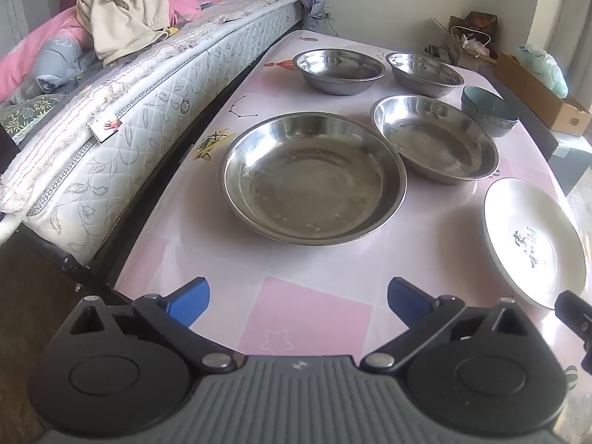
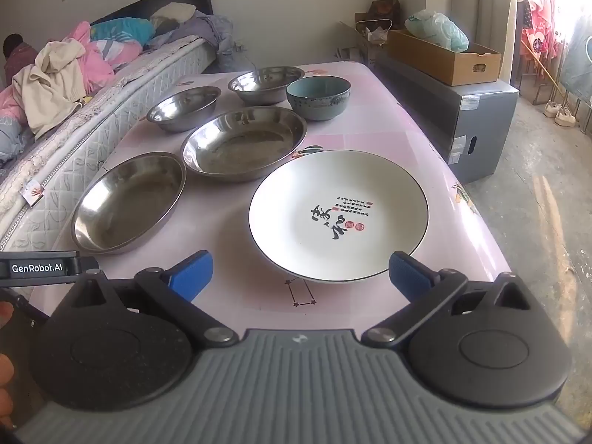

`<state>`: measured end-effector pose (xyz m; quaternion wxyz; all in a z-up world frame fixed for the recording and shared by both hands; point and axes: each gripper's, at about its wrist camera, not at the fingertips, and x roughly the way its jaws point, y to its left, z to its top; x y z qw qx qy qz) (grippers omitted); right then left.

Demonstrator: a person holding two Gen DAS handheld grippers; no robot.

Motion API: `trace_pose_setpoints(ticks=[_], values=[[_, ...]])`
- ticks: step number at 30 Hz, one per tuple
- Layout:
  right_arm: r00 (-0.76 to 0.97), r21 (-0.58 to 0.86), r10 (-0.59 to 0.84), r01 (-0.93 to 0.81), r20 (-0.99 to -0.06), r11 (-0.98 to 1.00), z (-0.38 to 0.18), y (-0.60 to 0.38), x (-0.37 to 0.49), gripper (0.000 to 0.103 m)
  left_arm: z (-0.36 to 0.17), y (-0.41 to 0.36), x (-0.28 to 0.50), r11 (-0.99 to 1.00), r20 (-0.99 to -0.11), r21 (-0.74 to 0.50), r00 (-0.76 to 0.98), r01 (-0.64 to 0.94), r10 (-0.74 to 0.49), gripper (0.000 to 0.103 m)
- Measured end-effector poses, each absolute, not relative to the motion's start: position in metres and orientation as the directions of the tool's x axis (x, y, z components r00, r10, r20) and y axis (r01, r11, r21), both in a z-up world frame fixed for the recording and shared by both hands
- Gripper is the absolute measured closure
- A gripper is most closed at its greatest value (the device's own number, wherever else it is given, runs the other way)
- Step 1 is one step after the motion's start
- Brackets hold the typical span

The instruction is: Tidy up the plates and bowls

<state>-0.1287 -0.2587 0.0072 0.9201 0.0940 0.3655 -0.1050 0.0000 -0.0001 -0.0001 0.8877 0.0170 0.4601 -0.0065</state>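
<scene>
Directly ahead of the right gripper [image 2: 300, 272], on the near part of the pink worktop [image 2: 373, 137], the white ceramic plate [image 2: 338, 214] is shown lying flat, its near rim placed between the two blue fingers and just beyond their tips. Both grippers are seen spread wide with nothing held. From the left gripper [image 1: 298, 301] the same plate [image 1: 532, 240] is displaced far to the right, at the edge of that view, so the right hand is judged the nearer one for it. Straight in front of the left gripper the large steel dish [image 1: 312, 177] is set, with a second steel dish [image 1: 434, 138] just beside it toward the right; whether their rims touch cannot be settled from these views, though they appear very close. Farther back, two steel bowls are placed side by side [image 1: 340, 70] [image 1: 424, 74], and a teal ceramic bowl [image 2: 318, 97] is stood near the worktop's right edge. All pieces are round, so no long axis is offered; approach is governed by the rim facing each gripper. A bed [image 1: 122, 118] is run along the left side of the worktop.
</scene>
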Motion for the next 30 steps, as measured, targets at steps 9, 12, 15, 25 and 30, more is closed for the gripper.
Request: trace_pose_setpoints(ticks=[9,12,15,25,30], values=[[0.71,0.097,-0.124,0.262,-0.693,0.96,0.0073,-0.2591,-0.1293,0.001,0.0002,-0.0002,-0.0001,0.999,-0.817,0.019,0.577,0.03,-0.002,0.0],[0.708,0.096,-0.124,0.263,-0.695,0.96,0.007,-0.2595,-0.1288,0.001,0.0008,-0.0003,-0.0003,0.999,-0.818,0.012,0.575,0.035,-0.01,0.0],[0.705,0.097,-0.121,0.262,-0.699,0.96,0.0071,-0.2604,-0.128,0.001,-0.0008,0.004,-0.0004,0.999,-0.818,0.009,0.574,0.036,-0.014,0.0],[0.696,0.096,-0.112,0.253,-0.709,0.963,0.0047,-0.2582,-0.1246,0.001,-0.0023,0.0008,0.0001,0.999,-0.818,0.012,0.575,0.035,-0.01,0.0],[0.687,0.096,-0.111,0.255,-0.718,0.962,0.0041,-0.2584,-0.124,0.001,-0.0002,-0.0001,-0.0006,0.999,-0.819,0.011,0.574,0.035,-0.011,0.0]])
